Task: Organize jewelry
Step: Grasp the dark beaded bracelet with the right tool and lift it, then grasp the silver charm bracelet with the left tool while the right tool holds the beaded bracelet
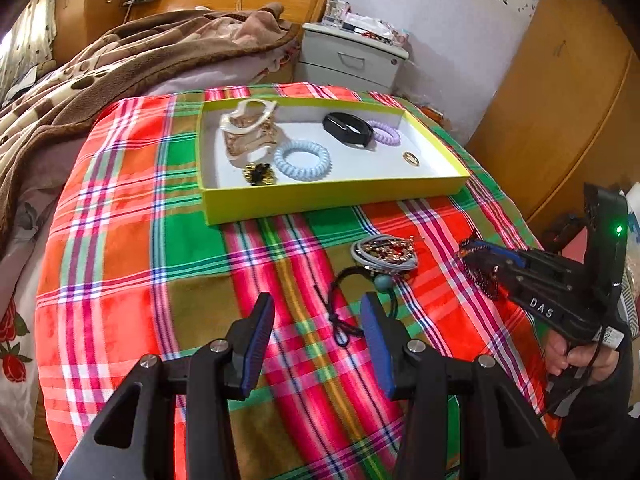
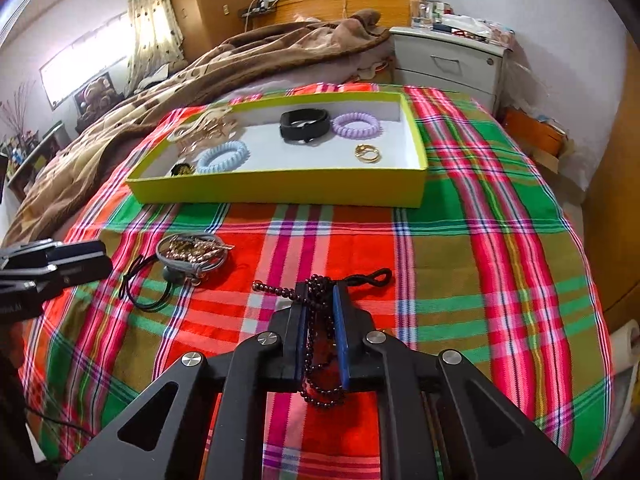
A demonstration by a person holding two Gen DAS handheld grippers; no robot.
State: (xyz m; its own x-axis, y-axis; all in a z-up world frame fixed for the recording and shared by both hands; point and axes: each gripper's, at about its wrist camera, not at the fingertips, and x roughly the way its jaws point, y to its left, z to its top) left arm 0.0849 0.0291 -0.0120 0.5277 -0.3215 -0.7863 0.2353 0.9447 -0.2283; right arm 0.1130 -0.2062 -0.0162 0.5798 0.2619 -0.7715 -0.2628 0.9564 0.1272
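Right gripper [image 2: 320, 312]: pads clamped on dark bead bracelet [image 2: 318, 364], nearest, well short of yellow tray [image 2: 280, 190]. Left gripper [image 1: 316, 344]: jaws wide, empty, over black hair tie [image 1: 344, 312]. Beyond, tray holds blue coil tie [image 2: 224, 157].

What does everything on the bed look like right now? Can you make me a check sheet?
Surface: plaid cloth spread over the bed.
Job's things: yellow tray holds blue coil tie, purple coil tie, black band, gold ring; grey bracelet pile and black cord lie on the cloth.
Clutter: brown blanket behind the tray.
Grippers: right gripper fingers shut on dark bead string; left gripper open, empty.
Cables: thin cable below the person's hand.
Surroundings: white nightstand, wooden headboard.
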